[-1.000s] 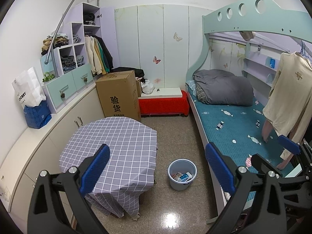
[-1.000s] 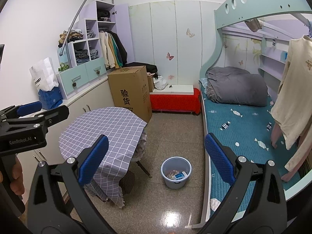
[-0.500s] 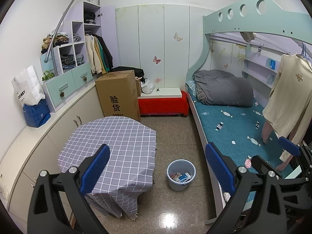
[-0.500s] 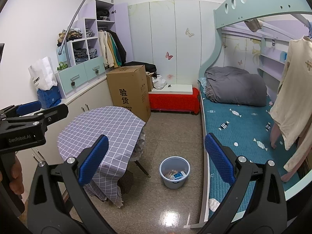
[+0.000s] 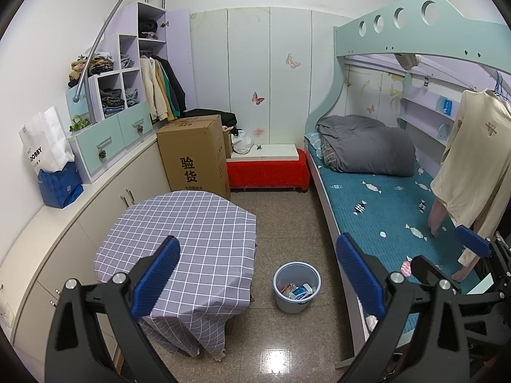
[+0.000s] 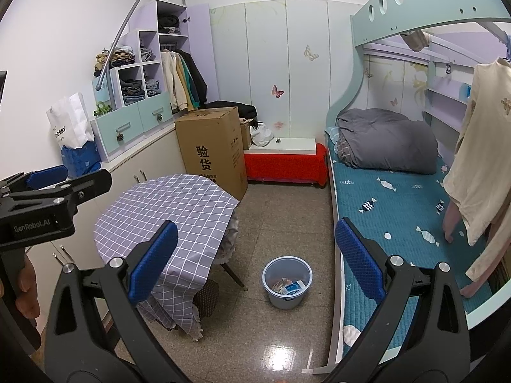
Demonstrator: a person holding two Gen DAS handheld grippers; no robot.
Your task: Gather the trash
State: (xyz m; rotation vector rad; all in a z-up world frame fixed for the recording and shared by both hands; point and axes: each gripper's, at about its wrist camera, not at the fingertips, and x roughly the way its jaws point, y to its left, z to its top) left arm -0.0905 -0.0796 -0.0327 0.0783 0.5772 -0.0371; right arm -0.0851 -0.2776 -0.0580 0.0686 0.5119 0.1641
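We see a small bedroom, and the largest thing in it is the pale green bunk bed with a teal candy-print mattress [image 5: 377, 198] along the right wall, a rumpled grey duvet [image 5: 367, 148] bunched at its far end. A cream long-sleeved shirt [image 5: 472, 166] hangs near the bed's right edge. Along the left wall runs a low white cabinet [image 5: 105, 191] with a lilac-and-mint stepped shelf unit [image 5: 127, 95] on top, clothes stuffed in its cubbies. A tall brown cardboard box with black printed characters [image 5: 194, 156] stands on the floor at the far end, just beside a low bench draped in red cloth [image 5: 268, 169].

Nearer to us stands a small table, its tabletop covered by a grey-lilac checked cloth [image 5: 188, 242] that droops over the edges. On the speckled tile floor between that table and the bed sits the task's thing: a round light-blue plastic waste bin [image 5: 297, 287], upright, with crumpled wrappers and a blue-and-white packet [image 5: 300, 291] lying inside.

Our left tool [image 5: 255, 274] hangs above the floor with its blue-padded fingers spread wide and nothing between them. Our right tool [image 6: 255, 265] is likewise spread wide and carries nothing; the bin appears between its fingers, well below.

A white paper bag [image 5: 48, 143] leans on the cabinet top.
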